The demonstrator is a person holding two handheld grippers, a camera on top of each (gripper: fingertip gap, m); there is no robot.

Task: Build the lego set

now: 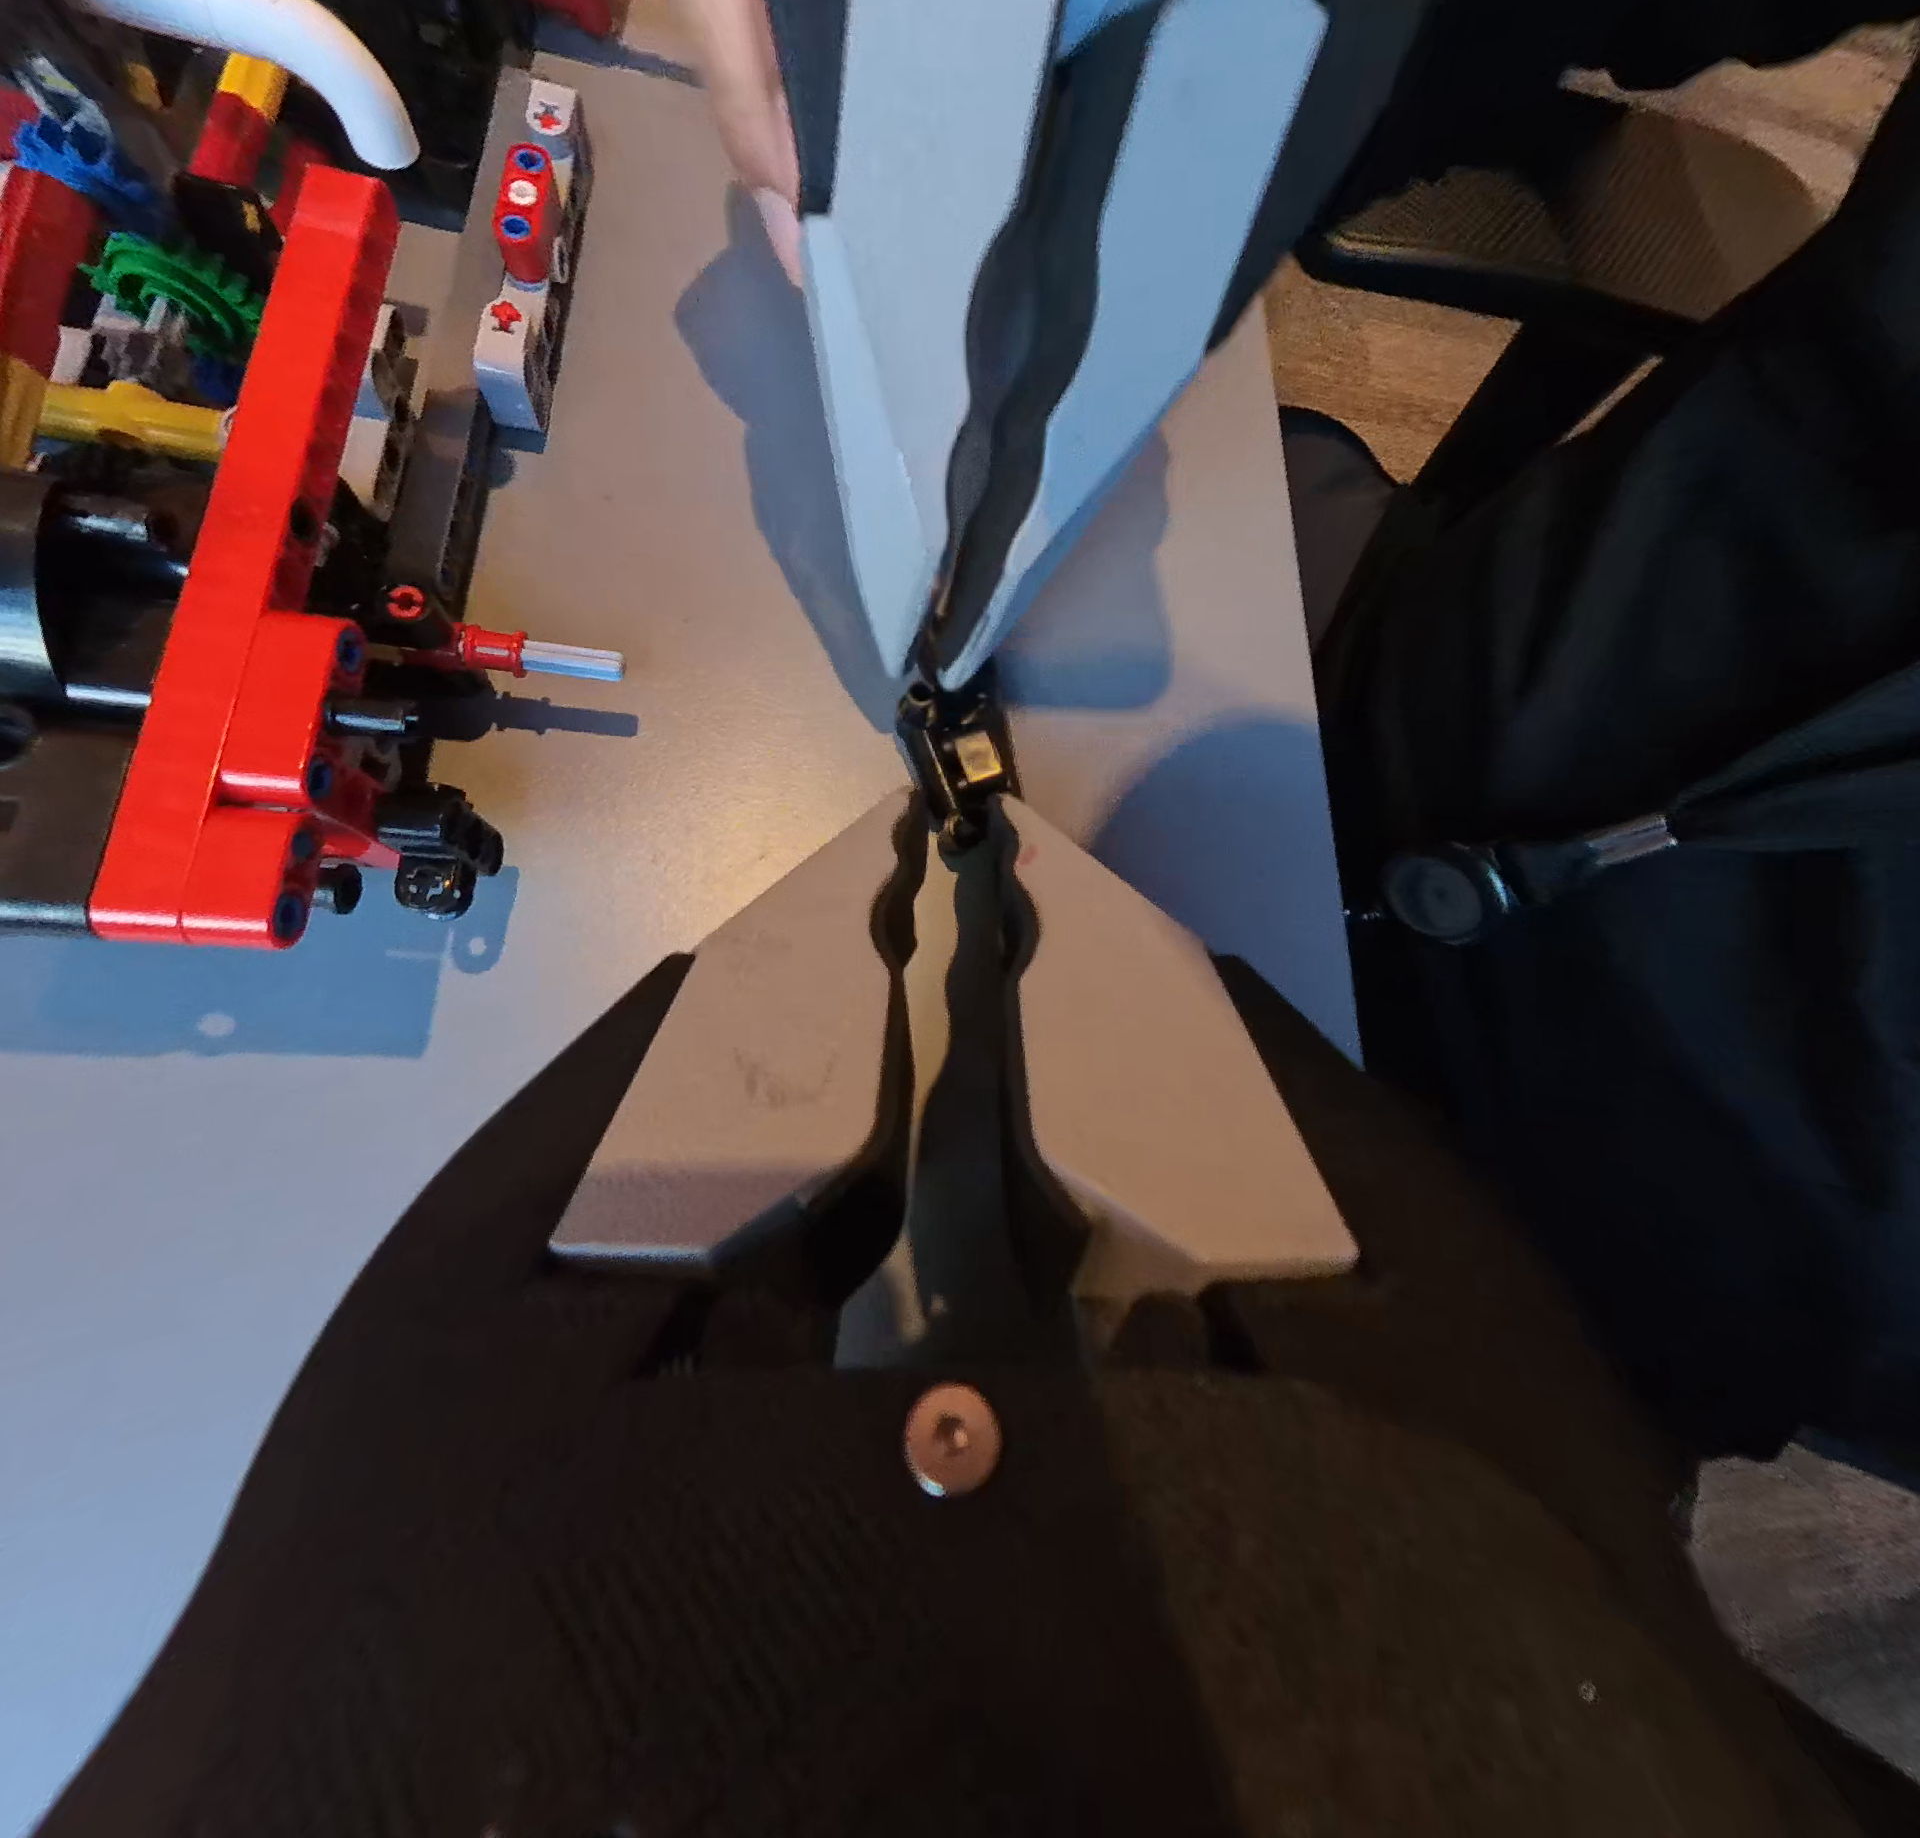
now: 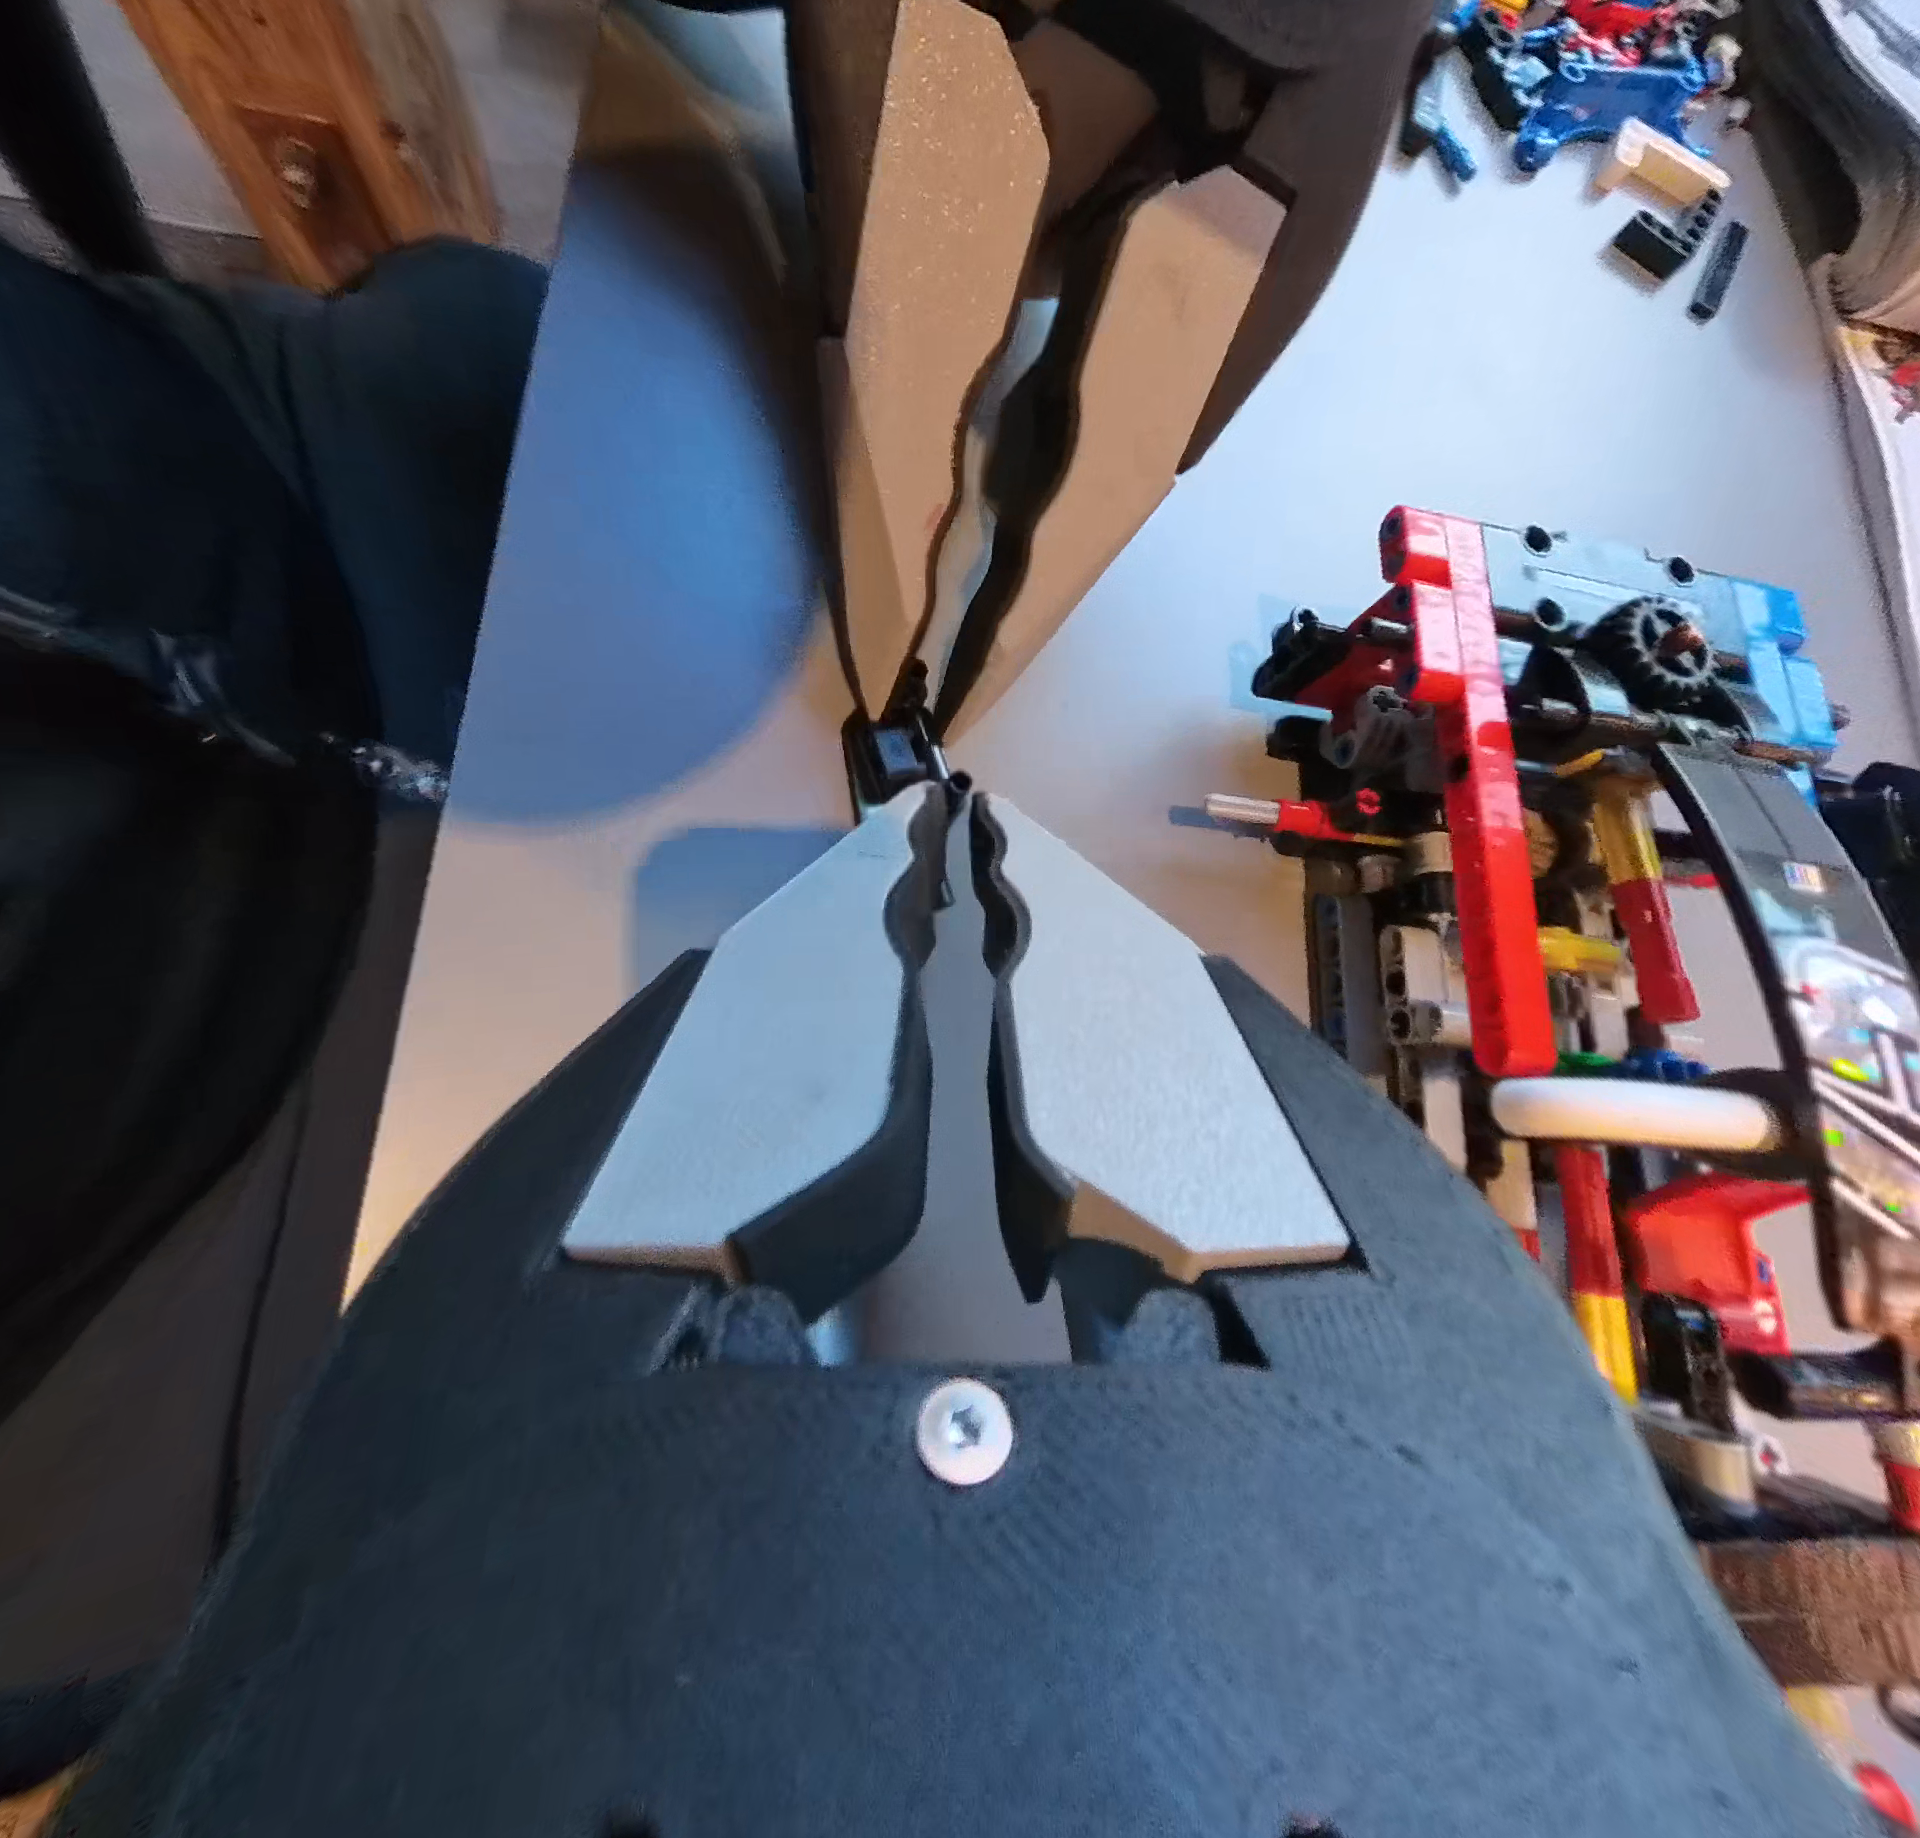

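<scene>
A: Left tongs (image 1: pixel 951 832) and right tongs (image 2: pixel 956 796) meet tip to tip above the bench (image 1: pixel 644 541), both nearly closed. Between them sits a small black connector (image 1: pixel 961 754); the right pair pinches a black pin (image 2: pixel 951 786) at its tips, the left grips the connector's other end, as far as I can tell.

B: So, a sub-assembly step?

A: I'd judge so: pin being pressed into connector. The big red-beamed model (image 2: pixel 1486 801) rests on the bench, well apart to the side.

B: Next?

A: Straight, aligned push until seated, then carry it over to the model.
</scene>
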